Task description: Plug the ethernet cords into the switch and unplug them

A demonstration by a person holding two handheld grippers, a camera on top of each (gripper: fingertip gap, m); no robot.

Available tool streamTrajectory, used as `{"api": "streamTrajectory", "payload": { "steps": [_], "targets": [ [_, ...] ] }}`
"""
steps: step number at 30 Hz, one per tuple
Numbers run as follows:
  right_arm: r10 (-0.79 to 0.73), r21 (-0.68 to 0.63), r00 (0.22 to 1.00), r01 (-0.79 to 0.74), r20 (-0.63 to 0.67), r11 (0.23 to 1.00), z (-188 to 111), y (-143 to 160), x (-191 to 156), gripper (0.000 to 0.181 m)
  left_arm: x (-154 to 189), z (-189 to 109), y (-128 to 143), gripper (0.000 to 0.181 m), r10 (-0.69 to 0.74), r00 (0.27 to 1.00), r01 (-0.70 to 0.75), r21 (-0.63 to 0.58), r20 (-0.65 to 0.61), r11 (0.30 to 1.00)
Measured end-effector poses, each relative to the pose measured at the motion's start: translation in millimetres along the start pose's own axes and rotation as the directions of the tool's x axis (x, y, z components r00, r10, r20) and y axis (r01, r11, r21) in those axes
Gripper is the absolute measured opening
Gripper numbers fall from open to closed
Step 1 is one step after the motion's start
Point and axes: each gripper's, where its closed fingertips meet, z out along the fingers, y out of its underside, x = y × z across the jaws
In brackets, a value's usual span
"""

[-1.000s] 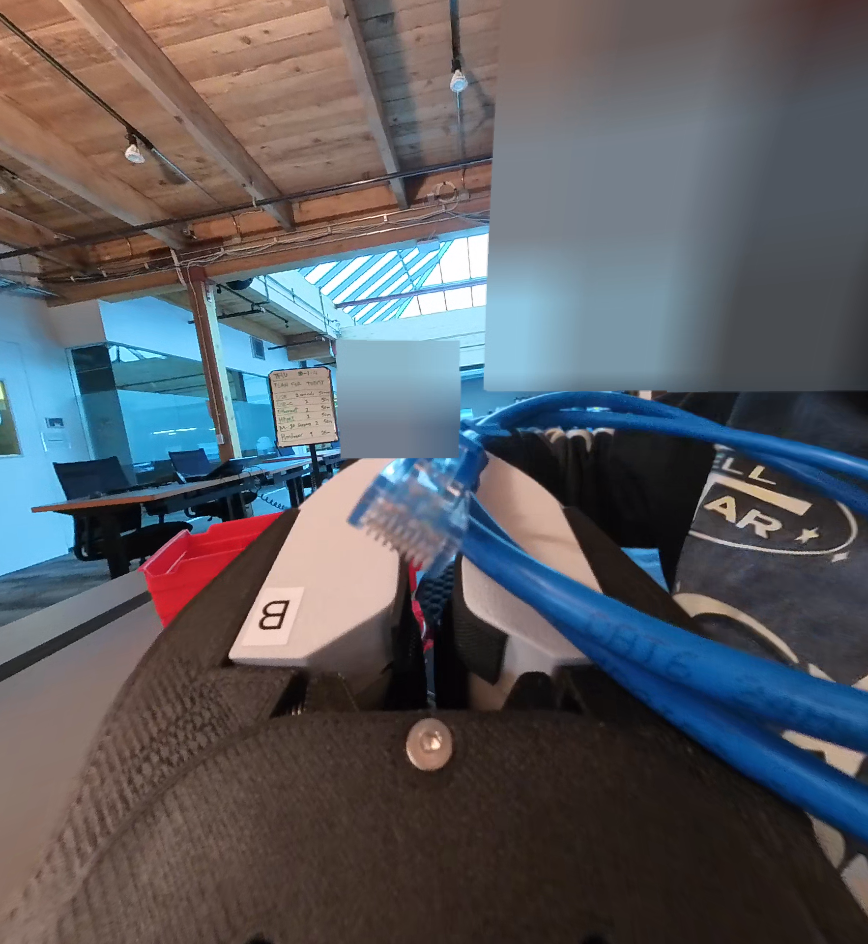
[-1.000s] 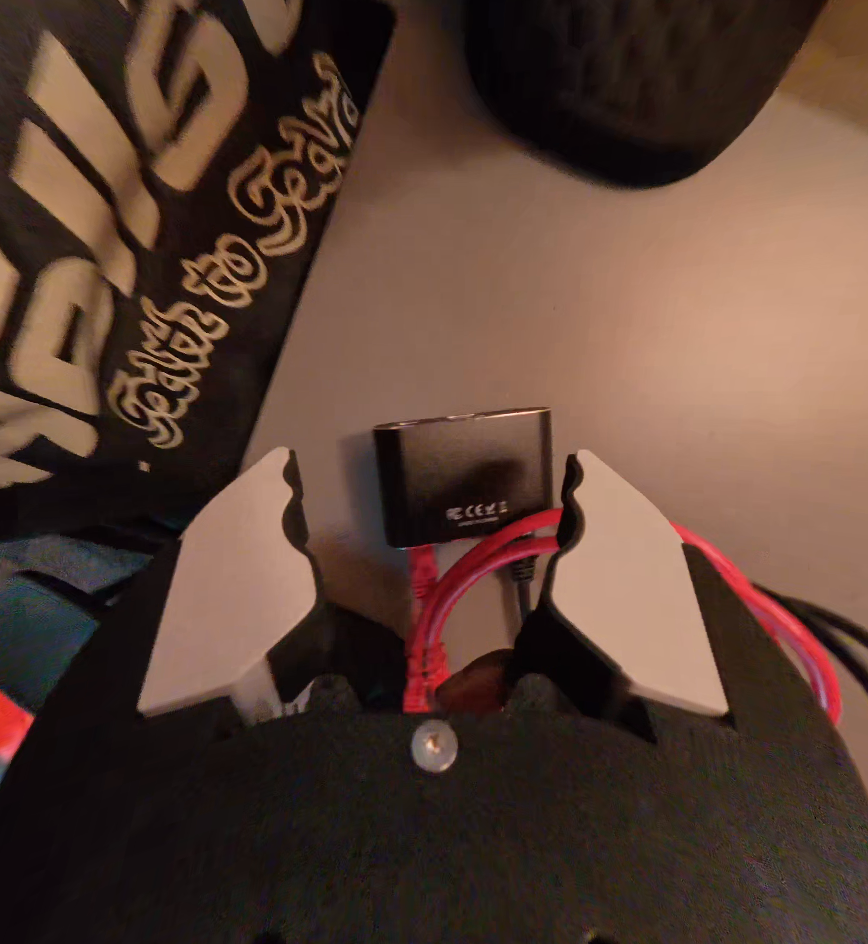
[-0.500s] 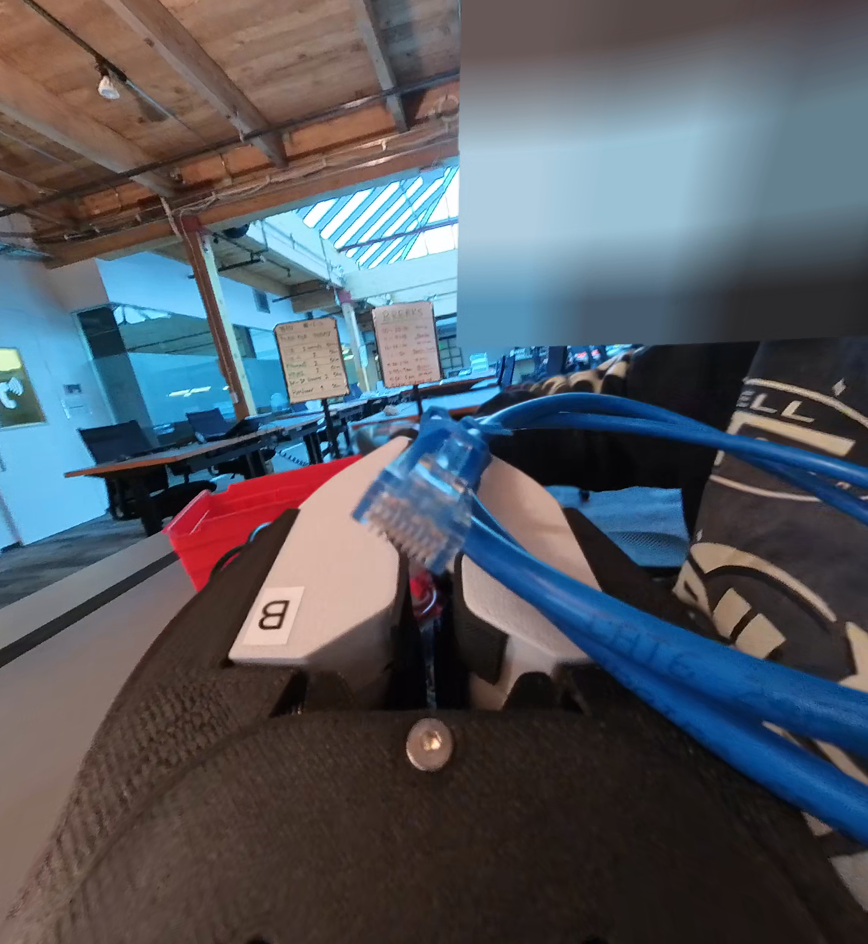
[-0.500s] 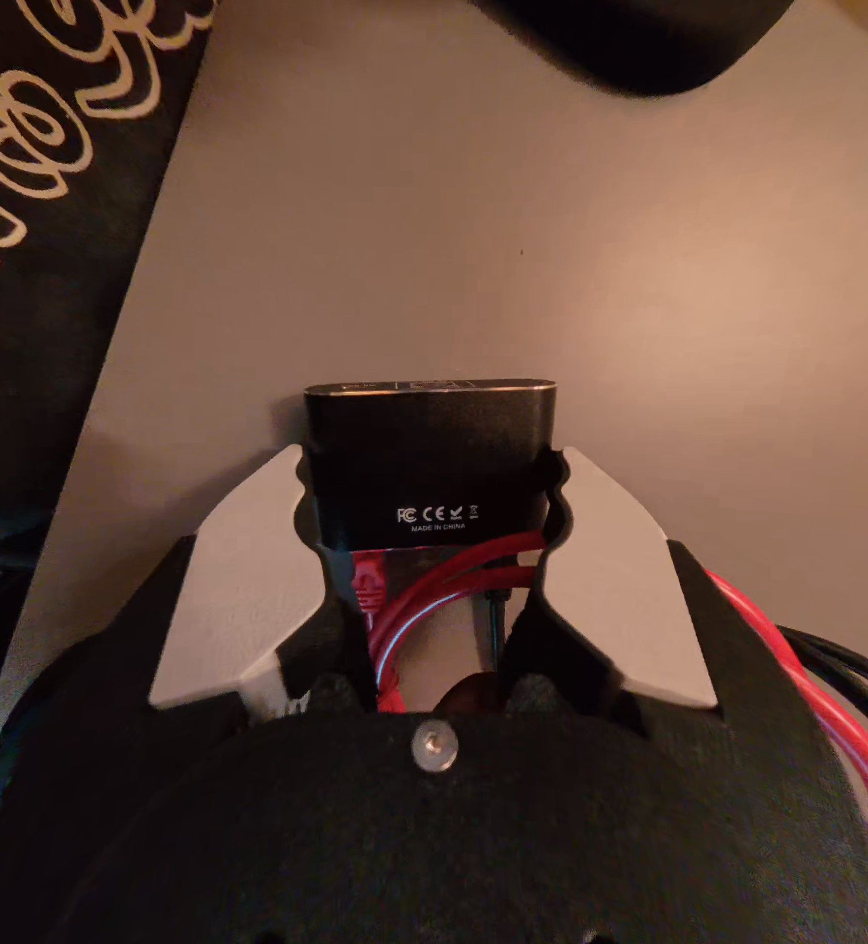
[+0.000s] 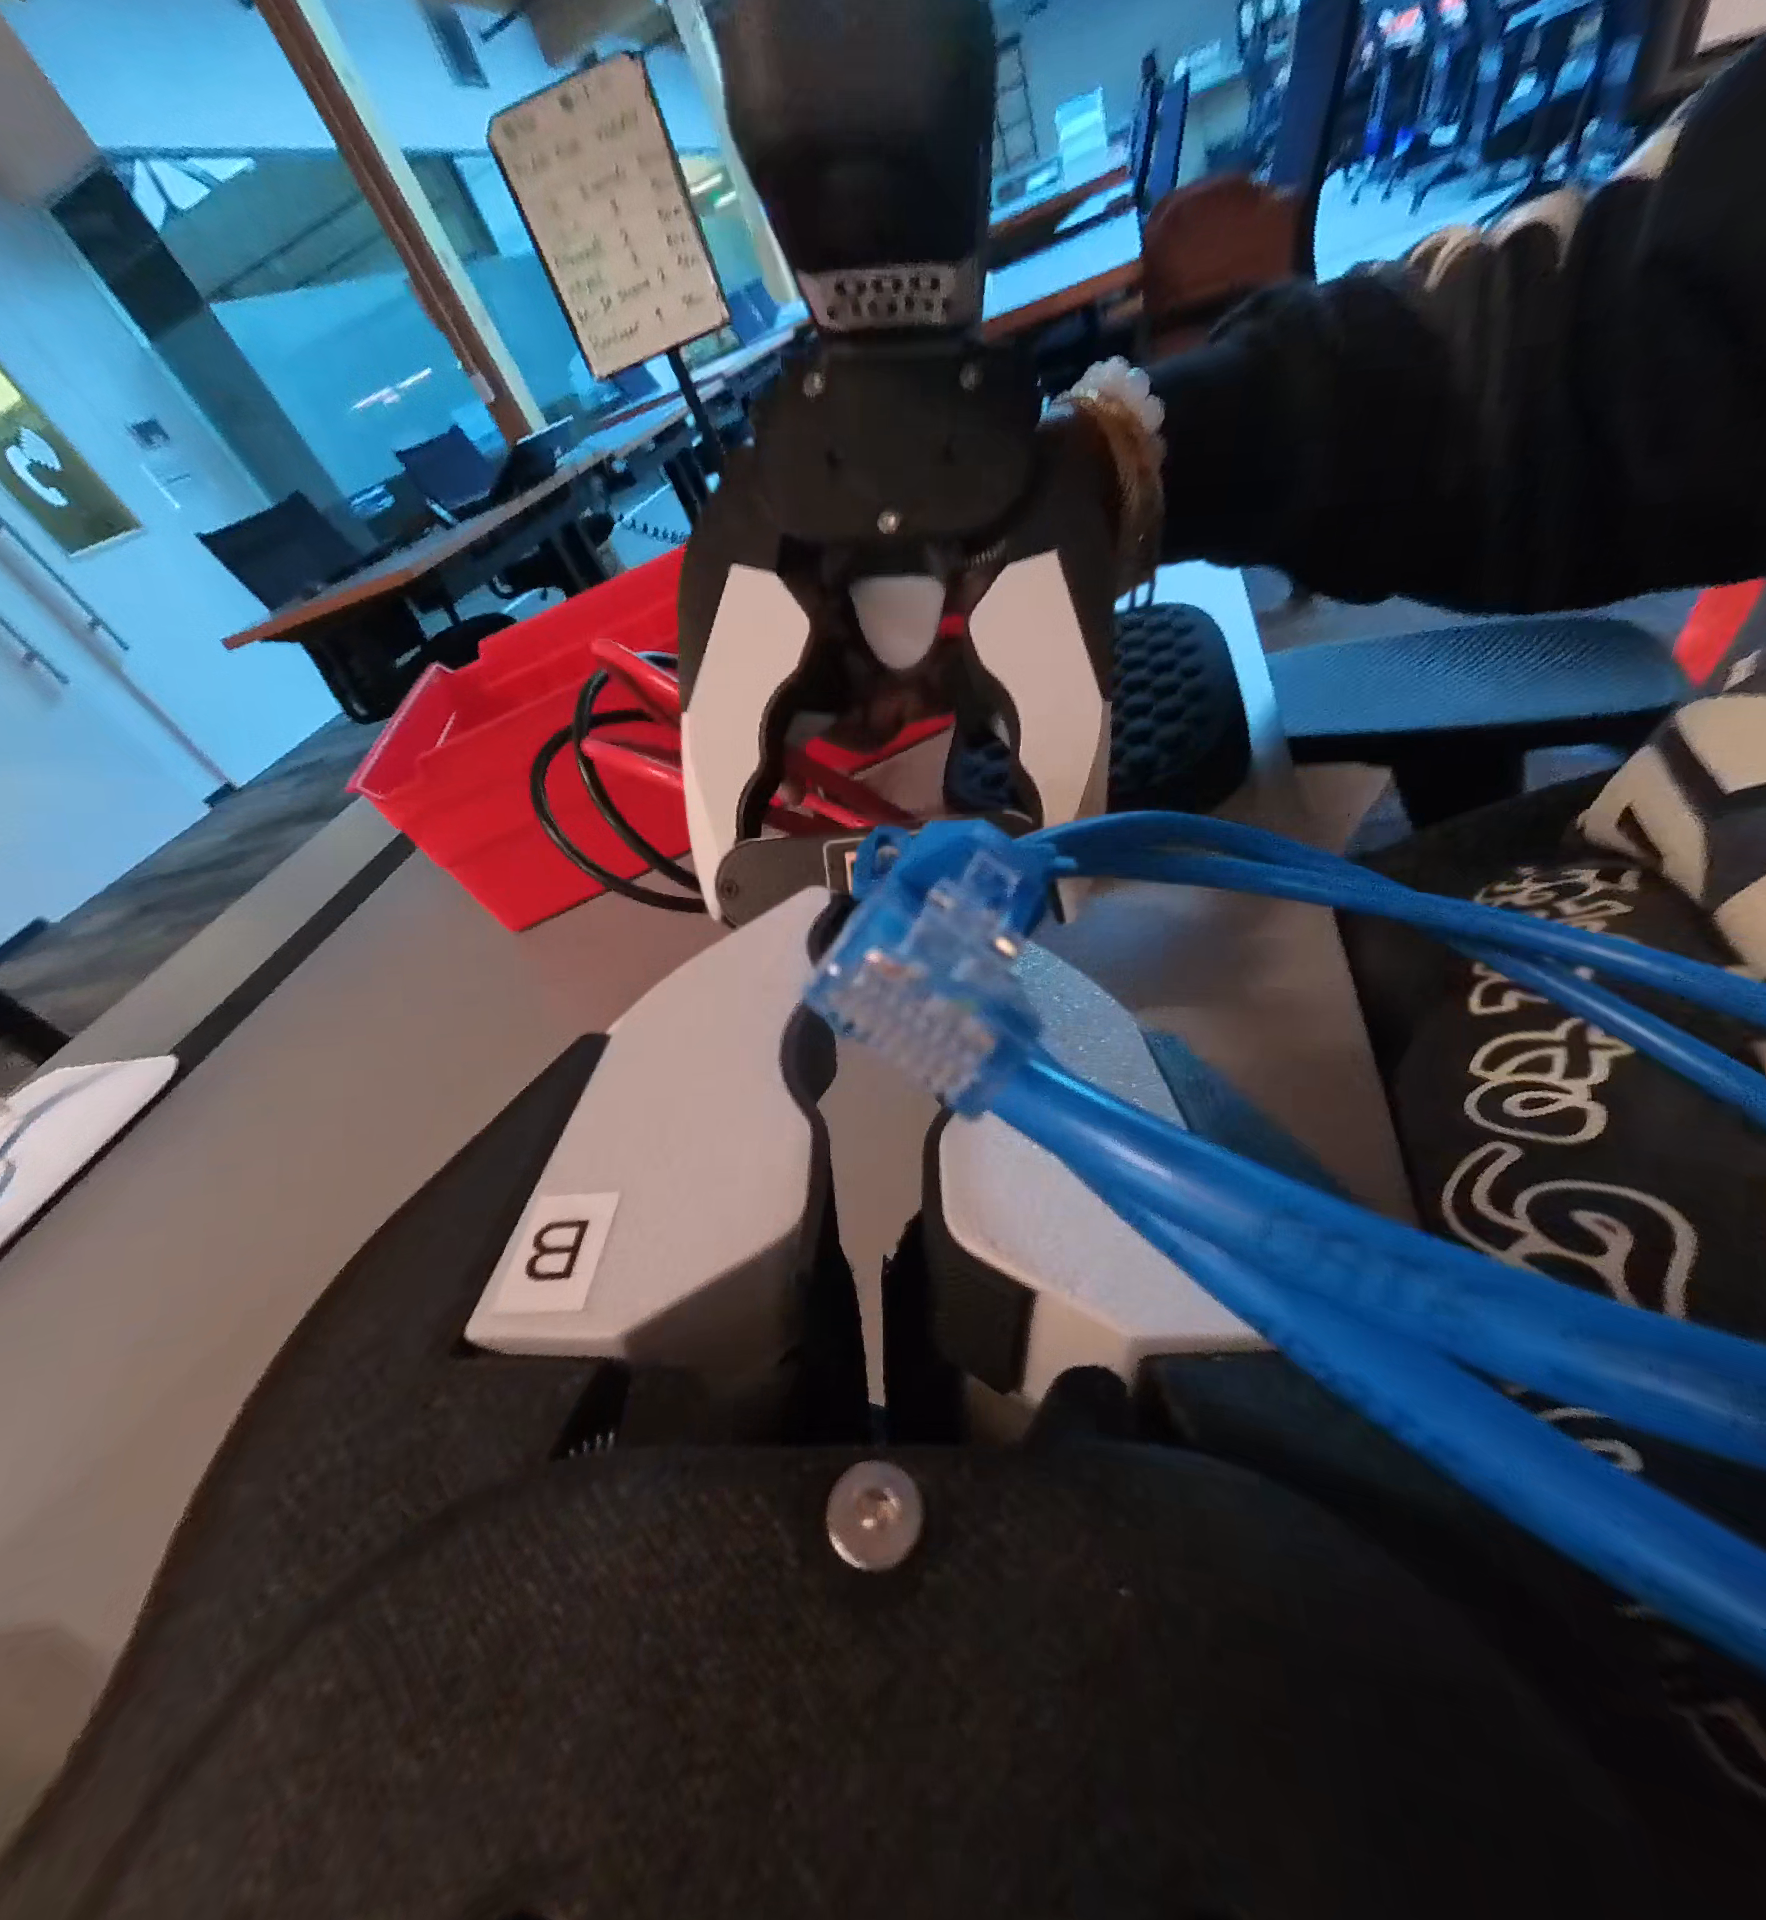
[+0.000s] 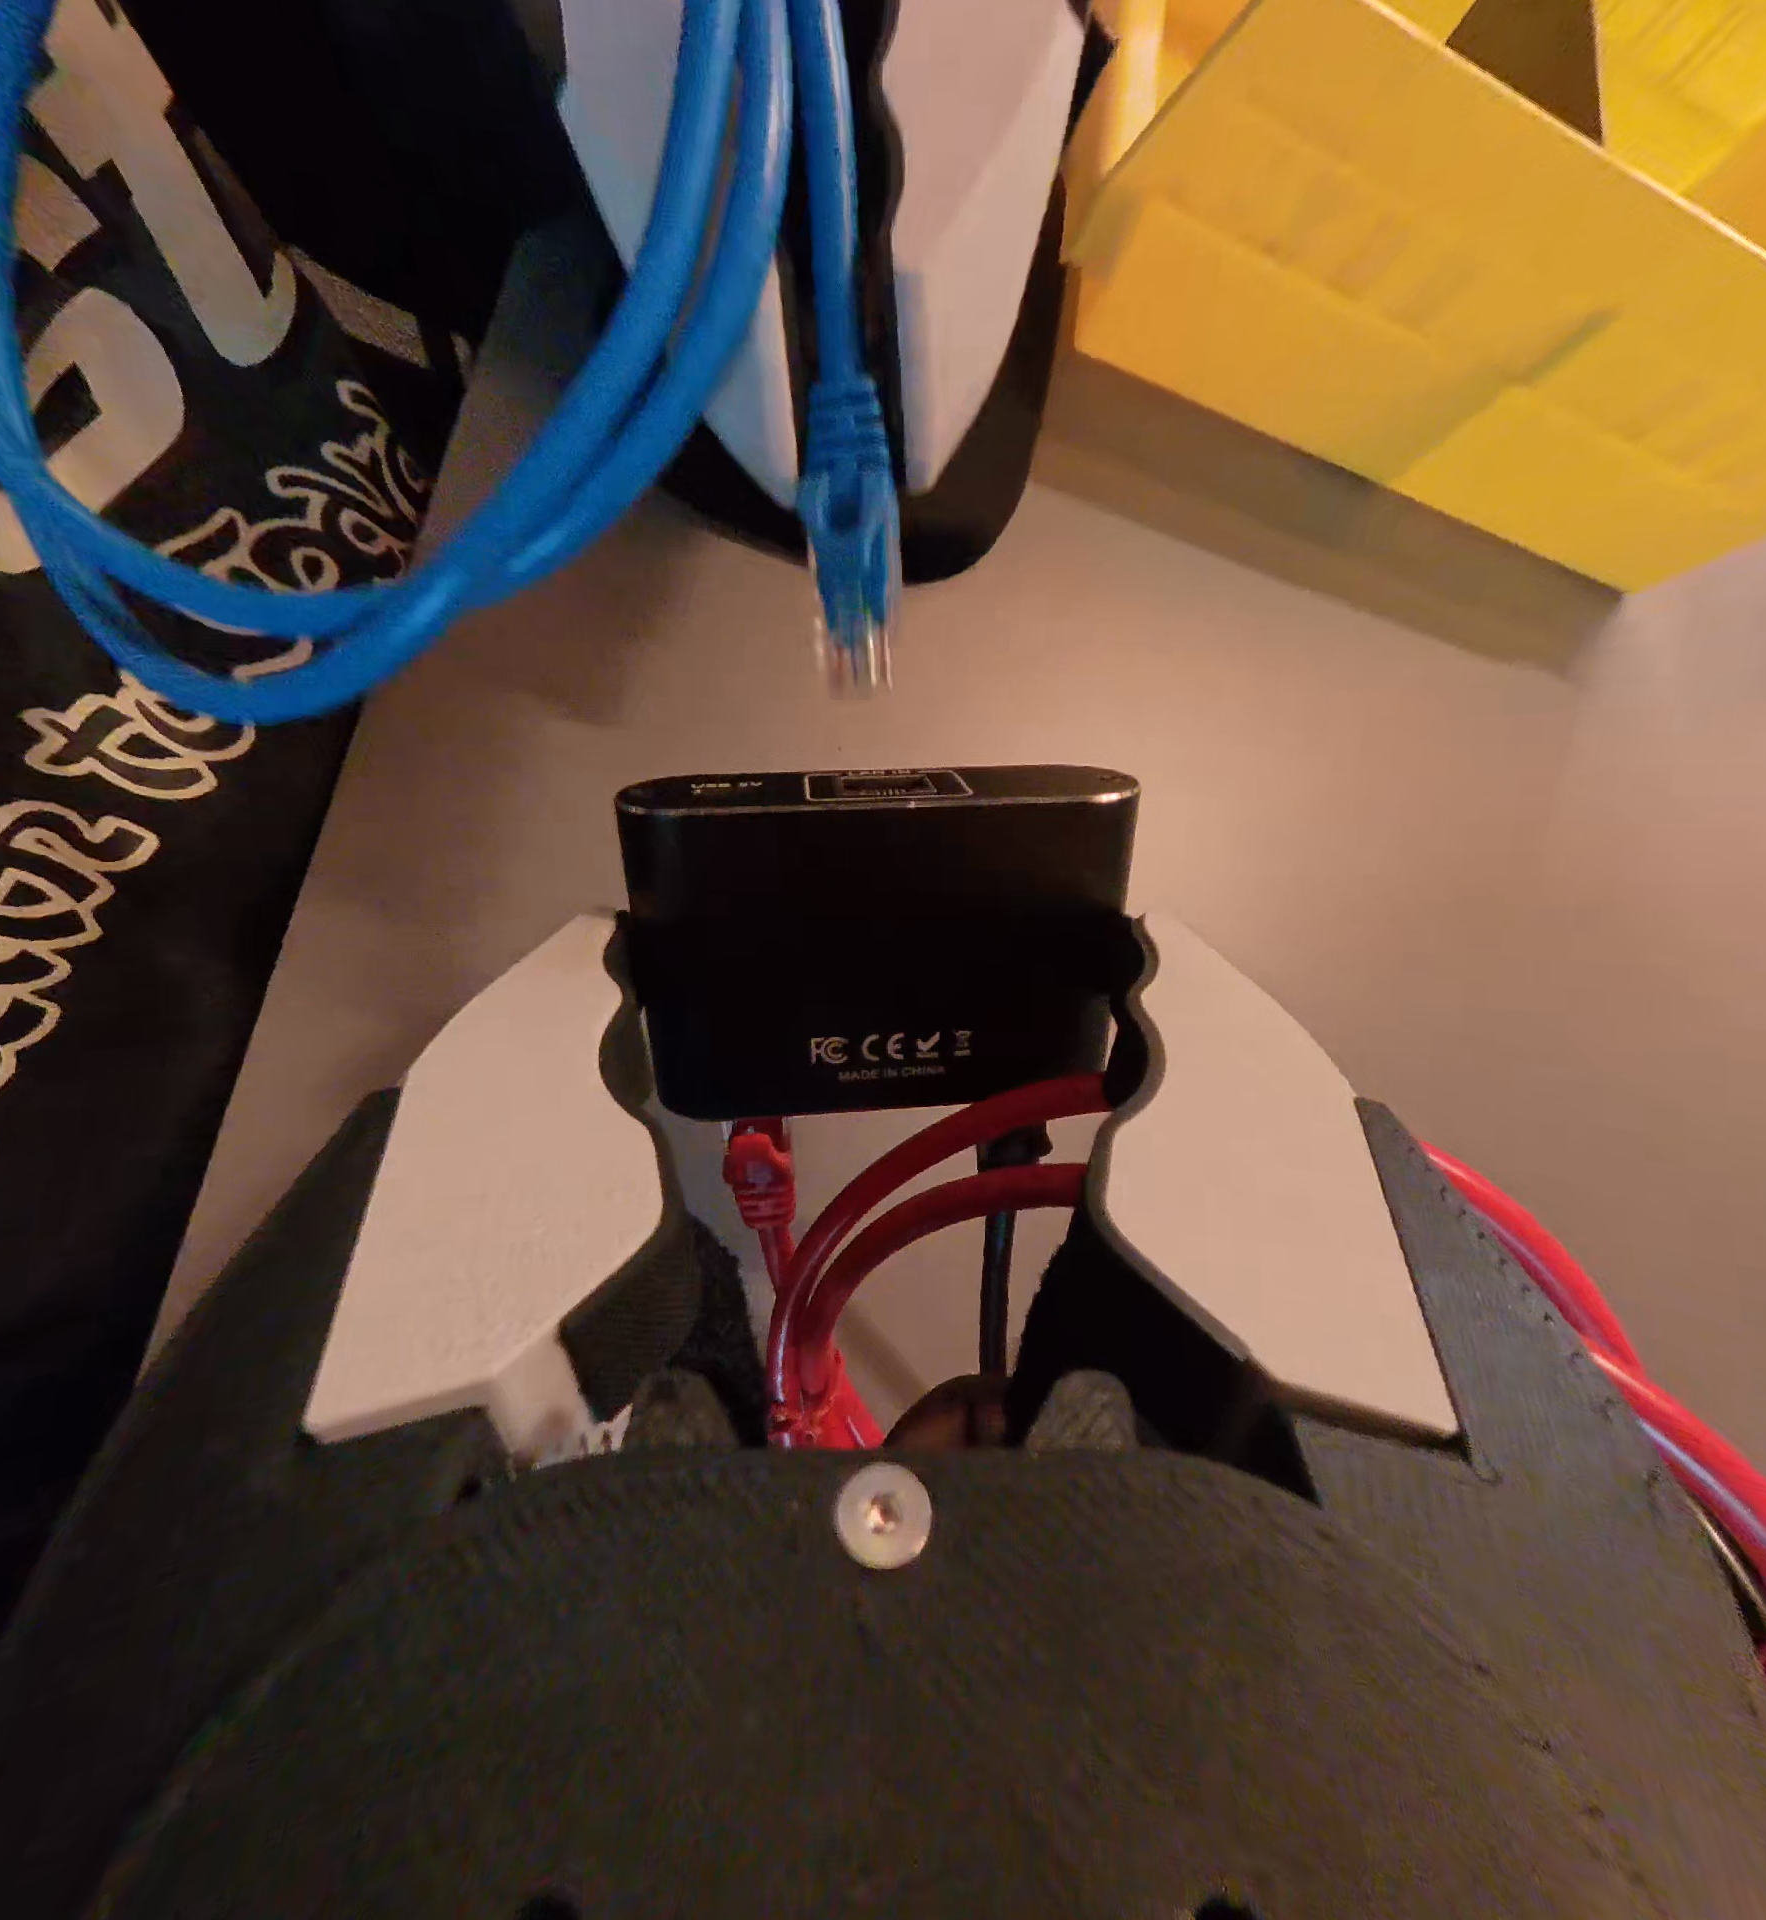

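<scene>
Left wrist view: the left gripper (image 5: 874,1049) is clamped on the blue cord (image 5: 1357,1278), its plug (image 5: 915,987) jutting toward the switch. The right gripper (image 6: 879,997) grips the black switch (image 6: 874,914) by its sides over the table (image 6: 1378,831); a red cord (image 6: 759,1184) is already plugged in. The step looks like insertion: line the plug up with the empty port (image 6: 884,787) and push.

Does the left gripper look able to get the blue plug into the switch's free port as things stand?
Probably yes: the left gripper holds the blue plug just short of the free port, nothing between; right gripper clamps the switch.
</scene>
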Motion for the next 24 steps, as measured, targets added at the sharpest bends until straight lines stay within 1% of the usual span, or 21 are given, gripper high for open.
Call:
{"api": "streamTrajectory", "payload": {
  "steps": [1, 3, 7, 10, 15, 19, 22, 24],
  "targets": [
    [-0.001, 0.004, 1.000, 0.001, 0.001, 1.000, 0.3, -1.6, -1.0, 0.087, 0.4, 2.2, 2.5, 0.011, 0.009, 1.000, -0.009, -0.016, 0.006, 1.000],
    [-0.005, 0.005, 1.000, 0.005, 0.004, 1.000, 1.2, -4.3, -2.6, 0.087, -0.6, 5.4, 6.3, 0.011, 0.018, 1.000, -0.017, -0.038, 0.021, 0.999],
    [-0.023, -0.011, 1.000, 0.023, -0.005, 1.000, 4.3, -5.6, -3.6, 0.087, 2.7, 5.3, 5.5, 0.011, 0.023, 1.000, -0.022, -0.039, 0.006, 0.999],
    [-0.020, -0.013, 0.999, 0.019, -0.027, 1.000, 5.3, -5.1, -2.1, 0.087, 2.3, 5.1, 7.8, 0.011, 0.039, 0.999, -0.038, -0.075, 0.020, 0.996],
    [-0.027, -0.072, 0.998, 0.023, -0.055, 0.997, 12.1, 1.7, -1.7, 0.087, 3.0, 4.5, 16.5, 0.011, 0.080, 0.996, -0.070, -0.230, 0.037, 0.971],
    [-0.046, -0.079, 0.994, 0.039, -0.098, 0.996, 15.4, 1.1, 1.7, 0.087, 1.9, 3.3, 18.2, 0.011, 0.030, 0.998, -0.011, -0.293, 0.063, 0.956],
    [-0.109, -0.117, 0.986, 0.094, -0.123, 0.989, 19.3, 1.0, -2.4, 0.086, 7.1, 4.2, 22.1, 0.011, -0.064, 0.997, 0.070, -0.316, 0.031, 0.946],
    [-0.131, -0.136, 0.981, 0.112, -0.141, 0.984, 21.6, 2.5, -3.3, 0.086, 8.5, 3.7, 26.3, 0.011, -0.069, 0.998, 0.070, -0.324, 0.014, 0.944]
  ]
}}
